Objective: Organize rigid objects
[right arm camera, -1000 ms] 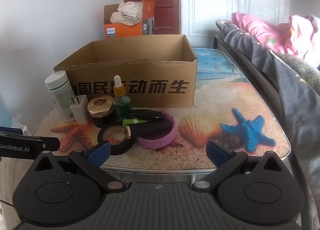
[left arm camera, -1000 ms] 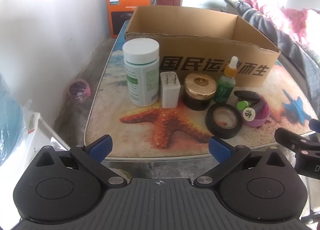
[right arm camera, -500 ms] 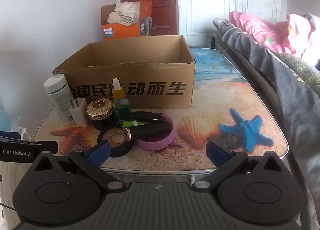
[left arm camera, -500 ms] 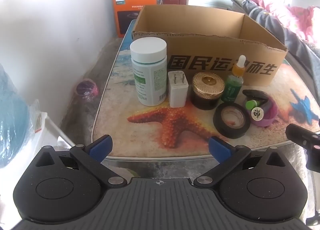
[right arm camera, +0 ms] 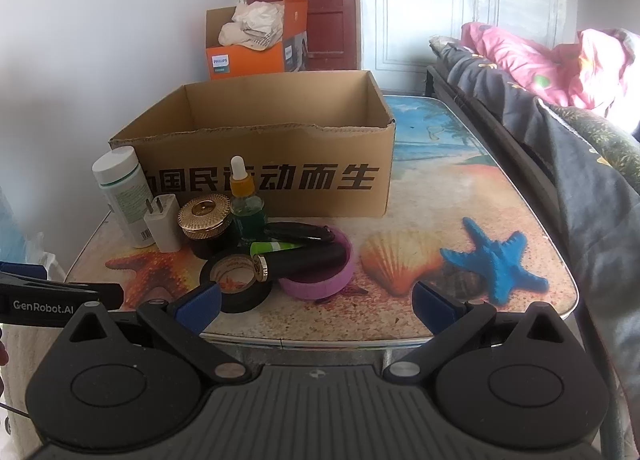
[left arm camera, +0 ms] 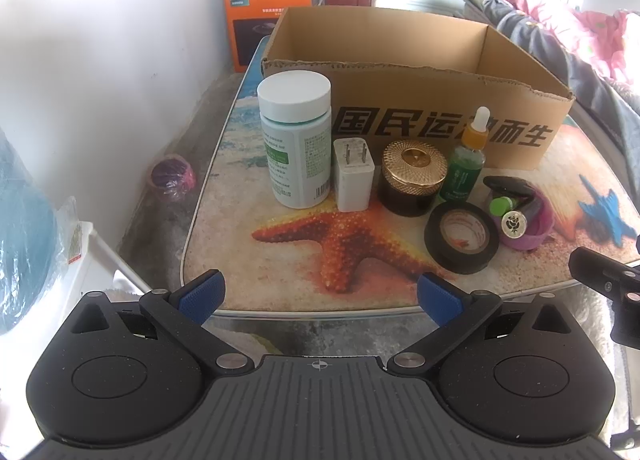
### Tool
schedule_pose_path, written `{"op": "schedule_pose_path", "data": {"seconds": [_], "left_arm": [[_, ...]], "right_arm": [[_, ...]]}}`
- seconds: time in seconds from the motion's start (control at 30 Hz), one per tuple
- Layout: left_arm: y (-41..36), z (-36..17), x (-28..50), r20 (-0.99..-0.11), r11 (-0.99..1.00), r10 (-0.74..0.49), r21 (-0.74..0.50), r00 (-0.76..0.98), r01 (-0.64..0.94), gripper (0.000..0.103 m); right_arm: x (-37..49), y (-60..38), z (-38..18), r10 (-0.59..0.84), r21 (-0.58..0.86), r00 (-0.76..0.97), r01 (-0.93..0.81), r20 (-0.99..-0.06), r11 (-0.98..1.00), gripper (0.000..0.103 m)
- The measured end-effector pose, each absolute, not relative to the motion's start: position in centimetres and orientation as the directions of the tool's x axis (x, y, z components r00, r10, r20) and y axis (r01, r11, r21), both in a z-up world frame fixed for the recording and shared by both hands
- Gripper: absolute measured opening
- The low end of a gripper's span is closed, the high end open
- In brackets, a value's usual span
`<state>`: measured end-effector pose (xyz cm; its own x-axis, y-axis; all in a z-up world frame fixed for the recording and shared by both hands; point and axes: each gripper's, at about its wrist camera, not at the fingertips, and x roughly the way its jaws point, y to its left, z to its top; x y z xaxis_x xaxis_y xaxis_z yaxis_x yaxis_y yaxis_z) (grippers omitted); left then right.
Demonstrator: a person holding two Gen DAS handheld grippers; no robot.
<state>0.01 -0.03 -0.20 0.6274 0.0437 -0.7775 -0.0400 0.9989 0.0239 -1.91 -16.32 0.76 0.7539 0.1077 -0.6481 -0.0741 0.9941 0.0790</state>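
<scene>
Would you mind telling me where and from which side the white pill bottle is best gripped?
I would grip the white pill bottle across its body just below the cap, coming from the front with the left gripper. It stands upright at the row's left end; its left side is free, but the charger sits close on its right.

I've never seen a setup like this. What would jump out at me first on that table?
Probably the big open cardboard box with bold black characters, standing at the back of a beach-print table. In front of it huddles a row of small things: a white-capped bottle, a white plug, a gold-lidded jar, a green dropper bottle and a black tape roll.
</scene>
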Motion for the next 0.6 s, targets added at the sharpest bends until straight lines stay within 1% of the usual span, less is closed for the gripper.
{"op": "schedule_pose_path", "data": {"seconds": [0.6], "left_arm": [[0.42, -0.28, 0.14, -0.784, 0.998, 0.054, 0.027, 0.619, -0.053, 0.103]], "right_arm": [[-1.91, -16.12, 0.53, 0.118, 0.088, 0.744, -0.080, -0.657, 0.993, 0.103]]}}
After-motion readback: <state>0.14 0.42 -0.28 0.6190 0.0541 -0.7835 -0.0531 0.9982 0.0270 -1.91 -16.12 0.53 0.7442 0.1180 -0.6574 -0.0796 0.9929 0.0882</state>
